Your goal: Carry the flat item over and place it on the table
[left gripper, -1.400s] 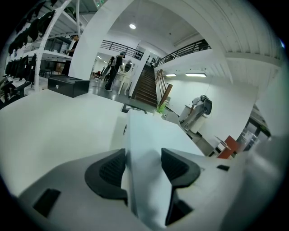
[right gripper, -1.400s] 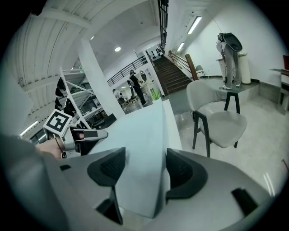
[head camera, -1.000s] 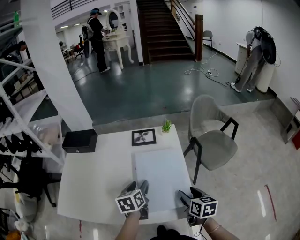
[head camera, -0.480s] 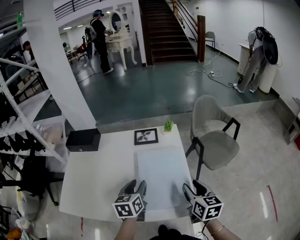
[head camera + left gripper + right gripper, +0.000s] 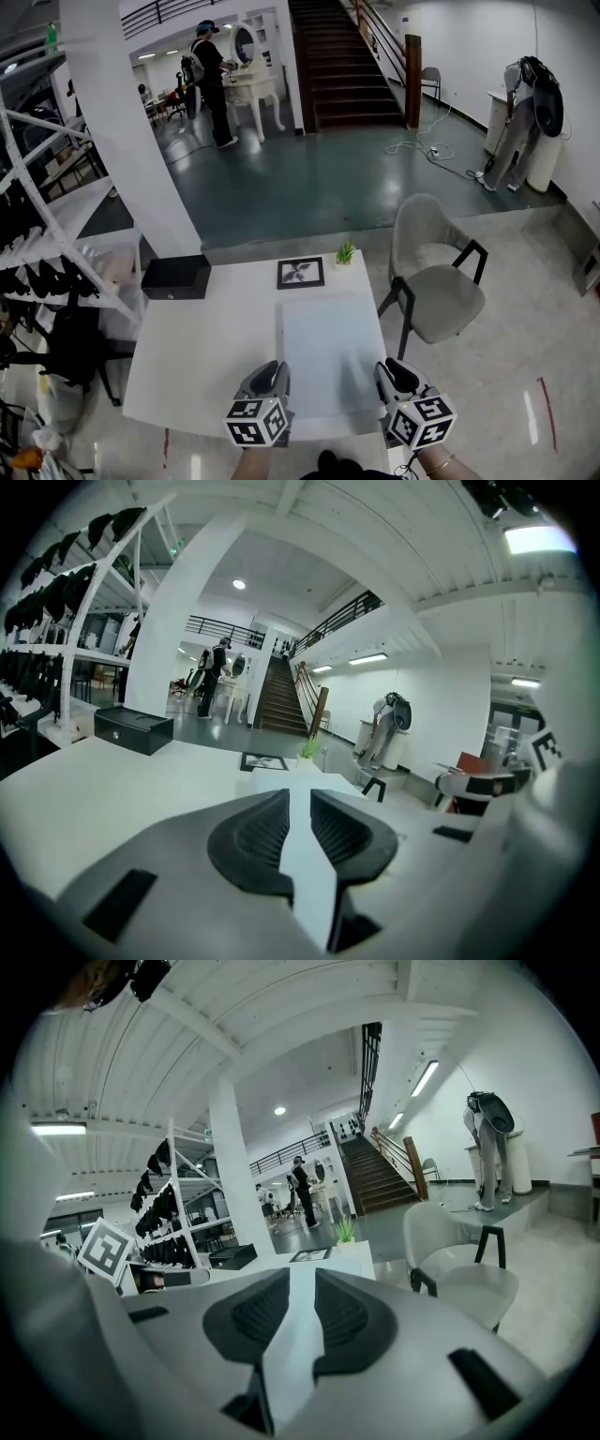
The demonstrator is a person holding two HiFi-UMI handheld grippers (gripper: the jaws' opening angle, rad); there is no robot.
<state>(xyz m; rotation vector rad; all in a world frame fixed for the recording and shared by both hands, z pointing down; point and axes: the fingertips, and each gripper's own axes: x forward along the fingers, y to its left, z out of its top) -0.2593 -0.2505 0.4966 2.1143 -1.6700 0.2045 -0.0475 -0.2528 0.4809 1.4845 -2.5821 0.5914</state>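
Observation:
The flat item is a thin white board (image 5: 328,352) that lies on the right half of the white table (image 5: 202,347). My left gripper (image 5: 270,377) is at the board's near left corner and my right gripper (image 5: 394,373) at its near right corner. In the left gripper view the board (image 5: 291,782) runs between the dark ribbed pads of the left gripper (image 5: 298,803), whose jaws are closing onto it. The right gripper view shows the same: the board (image 5: 323,1265) fills the slot of the right gripper (image 5: 300,1288), jaws closing and pads against it.
A black box (image 5: 175,276) stands at the table's far left corner. A framed picture (image 5: 301,273) and a small green plant (image 5: 346,253) sit at the far edge. A grey chair (image 5: 436,281) stands right of the table, a white rack (image 5: 47,234) left. People stand far back.
Both grippers' jaws have gone from wide apart to narrow around the board's near edge. The grippers sit slightly lower in the head view.

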